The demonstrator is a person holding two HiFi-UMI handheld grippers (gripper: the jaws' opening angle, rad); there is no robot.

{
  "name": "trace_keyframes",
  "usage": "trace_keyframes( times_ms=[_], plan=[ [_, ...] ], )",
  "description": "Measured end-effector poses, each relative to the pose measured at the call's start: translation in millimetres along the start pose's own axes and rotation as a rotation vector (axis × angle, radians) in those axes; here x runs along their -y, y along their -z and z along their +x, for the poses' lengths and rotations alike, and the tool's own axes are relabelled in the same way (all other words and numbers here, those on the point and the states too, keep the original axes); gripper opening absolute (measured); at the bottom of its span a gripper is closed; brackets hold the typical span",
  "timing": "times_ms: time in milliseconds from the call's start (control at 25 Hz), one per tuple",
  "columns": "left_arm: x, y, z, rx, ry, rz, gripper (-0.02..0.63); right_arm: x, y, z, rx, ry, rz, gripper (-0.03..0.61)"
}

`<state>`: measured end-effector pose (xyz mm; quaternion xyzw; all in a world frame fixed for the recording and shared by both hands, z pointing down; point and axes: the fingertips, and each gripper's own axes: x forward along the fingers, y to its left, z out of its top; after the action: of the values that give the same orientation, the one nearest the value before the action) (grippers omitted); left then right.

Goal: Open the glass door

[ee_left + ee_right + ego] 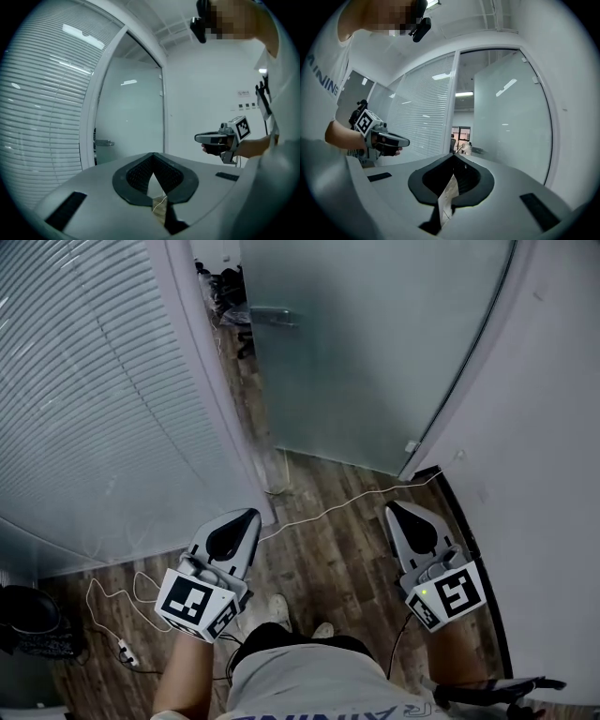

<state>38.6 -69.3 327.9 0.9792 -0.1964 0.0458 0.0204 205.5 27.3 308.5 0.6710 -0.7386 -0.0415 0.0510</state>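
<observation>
Presently, glass door ajar, left gripper closed, right gripper closed, shirt lettering "AININ"

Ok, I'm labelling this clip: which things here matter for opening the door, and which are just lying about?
Job: glass door, handle, left gripper, right gripper (both jaws shut, empty).
Lying about: white cable, power strip, blinds.

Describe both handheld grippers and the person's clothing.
The left tongs and right tongs are pale grey tapered shells with black ribbed pads, each bearing a black-and-white marker cube. A dark cable hangs from the right one. White short-sleeved shirt.
</observation>
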Motion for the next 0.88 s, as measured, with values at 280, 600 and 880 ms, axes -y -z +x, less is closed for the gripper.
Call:
trace_keyframes(
  times_ms=[280, 600, 880],
  plan=[
    [9.8, -8.1, -7.9, 0.029, 0.02, -0.027, 0.0, 0.6, -6.9, -24.9, 0.004, 0.053, -0.006, 0.002],
    [-10.0, -25.7, -27.2, 0.074, 0.049, -0.012, 0.0, -4.8, -27.7, -27.1, -0.001, 0.158, -0.029, 0.0],
    [-24.7, -27.4, -49.9, 0.1, 0.077, -0.003, 0.0, -39.8, -38.4, -22.6, 0.007, 0.179, -0.05, 0.0]
  ],
)
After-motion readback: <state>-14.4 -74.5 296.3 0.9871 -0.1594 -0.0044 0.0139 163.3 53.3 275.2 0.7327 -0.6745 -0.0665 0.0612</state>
